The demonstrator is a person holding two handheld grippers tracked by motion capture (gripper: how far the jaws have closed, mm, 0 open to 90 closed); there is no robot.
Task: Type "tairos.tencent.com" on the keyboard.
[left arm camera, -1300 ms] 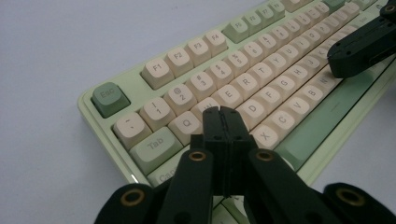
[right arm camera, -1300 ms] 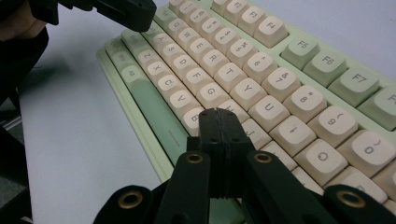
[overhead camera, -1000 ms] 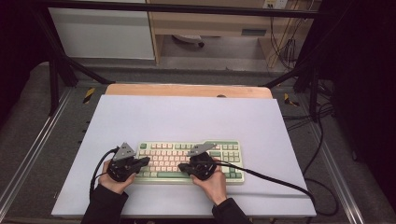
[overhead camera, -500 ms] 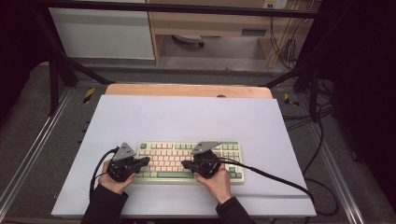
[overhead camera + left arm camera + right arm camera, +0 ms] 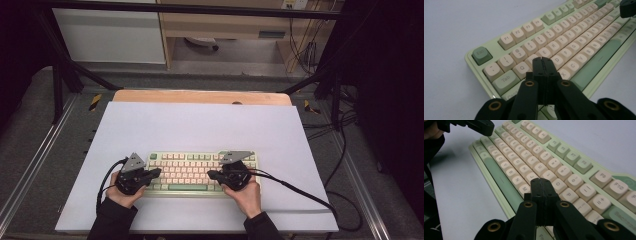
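A pale green keyboard (image 5: 192,161) with cream keys lies near the front of the light mat (image 5: 200,125). My left gripper (image 5: 159,172) is at the keyboard's left end, its jaws pressed together with nothing between them. In the left gripper view its tips (image 5: 542,59) hover over the keys (image 5: 579,32) around W and S. My right gripper (image 5: 210,174) is shut too and points left over the right half. In the right gripper view its tips (image 5: 541,180) sit above the keys (image 5: 506,152) near K and L.
The mat covers a wooden table whose far edge (image 5: 200,96) shows bare. A black cable (image 5: 300,192) trails from the right gripper across the mat to the right edge. Metal frame rails (image 5: 30,170) run along both sides of the table.
My right gripper has shifted to the right along the keyboard. The left gripper has stayed where it was. Both stay shut.
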